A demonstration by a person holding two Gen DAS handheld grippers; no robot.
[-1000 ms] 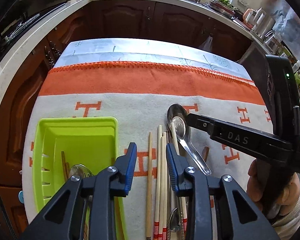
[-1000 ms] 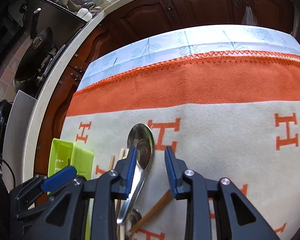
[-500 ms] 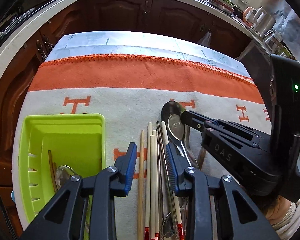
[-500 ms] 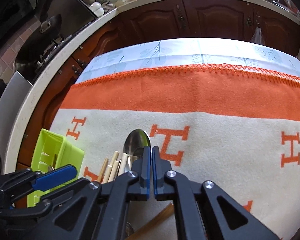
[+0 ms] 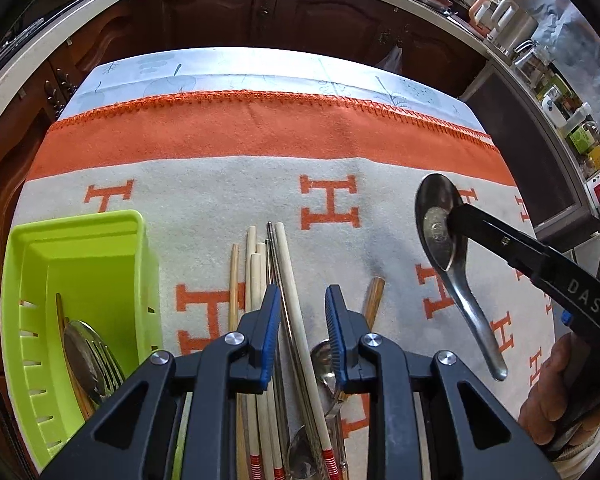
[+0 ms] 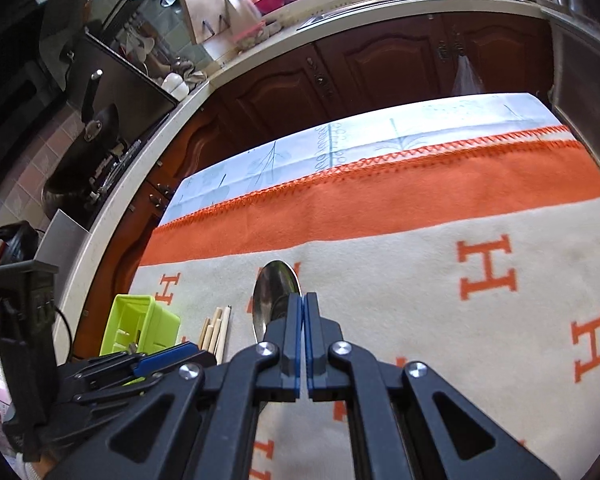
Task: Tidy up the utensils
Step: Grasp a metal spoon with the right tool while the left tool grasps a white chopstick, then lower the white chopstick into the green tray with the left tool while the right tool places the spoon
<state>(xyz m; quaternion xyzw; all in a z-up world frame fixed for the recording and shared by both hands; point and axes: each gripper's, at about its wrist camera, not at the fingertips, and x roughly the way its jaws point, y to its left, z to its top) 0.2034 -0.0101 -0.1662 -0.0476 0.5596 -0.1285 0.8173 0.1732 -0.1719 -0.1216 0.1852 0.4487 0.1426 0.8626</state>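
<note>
My right gripper [image 6: 303, 308] is shut on the bowl of a metal spoon [image 6: 274, 292]. In the left wrist view that spoon [image 5: 472, 312] hangs from it above the cloth at the right, handle pointing down. My left gripper [image 5: 302, 320] hovers over a row of wooden and metal chopsticks [image 5: 256, 272]. Its jaws are closing, with a pale chopstick and metal chopsticks between the blue pads, which do not press on them. A lime green basket [image 5: 80, 232] at the left holds a spoon, a fork and a chopstick.
A second metal spoon [image 5: 324, 360] and a brown wooden handle [image 5: 374, 296] lie beside the chopsticks under my left gripper. The orange and cream H-patterned cloth [image 5: 236, 184] covers the table. Dark cabinets and a cluttered counter [image 6: 260, 40] run behind.
The right gripper shut on the spoon's bowl, then carried it up and to the right, away from the chopsticks. The left gripper came lower over the chopsticks and its jaws narrowed.
</note>
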